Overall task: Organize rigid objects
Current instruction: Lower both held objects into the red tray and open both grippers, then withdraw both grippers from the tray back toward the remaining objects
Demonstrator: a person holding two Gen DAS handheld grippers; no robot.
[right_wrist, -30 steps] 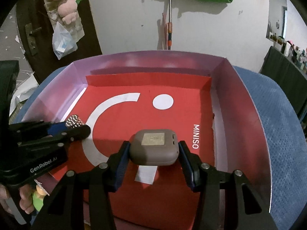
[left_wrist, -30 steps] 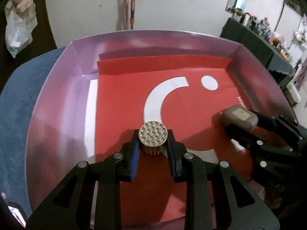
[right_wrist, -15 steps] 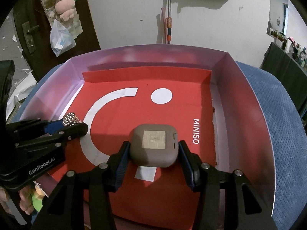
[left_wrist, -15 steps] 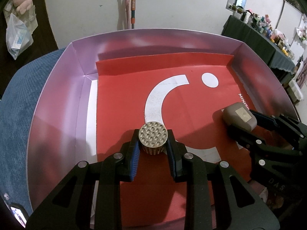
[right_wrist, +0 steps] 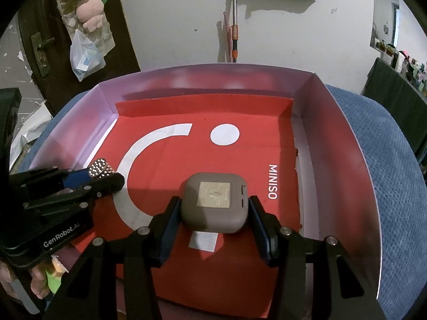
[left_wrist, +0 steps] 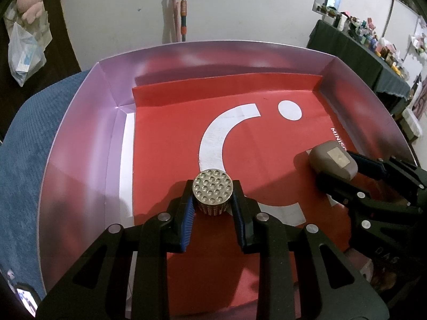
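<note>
A small metallic cylinder (left_wrist: 212, 192) with a dimpled, studded top sits between the blue pads of my left gripper (left_wrist: 212, 197), which is shut on it low over the red floor sheet. My right gripper (right_wrist: 214, 209) is shut on a grey-brown rounded case (right_wrist: 213, 202) with a pale label on its top. Both are inside the box (left_wrist: 80, 144), the cylinder near the front left and the case near the front right. The left wrist view shows the case (left_wrist: 332, 160) at right. The right wrist view shows the cylinder (right_wrist: 100, 166) at left.
The box has pale lilac walls (right_wrist: 344, 176) and a red MINISO sheet (right_wrist: 202, 157) with a white arc and dot. It rests on a blue textured cover (right_wrist: 395, 176). A door with hung bags, a pole and a cluttered dark table stand behind.
Both grippers have shifted only slightly over the box floor. Each still holds its object.
</note>
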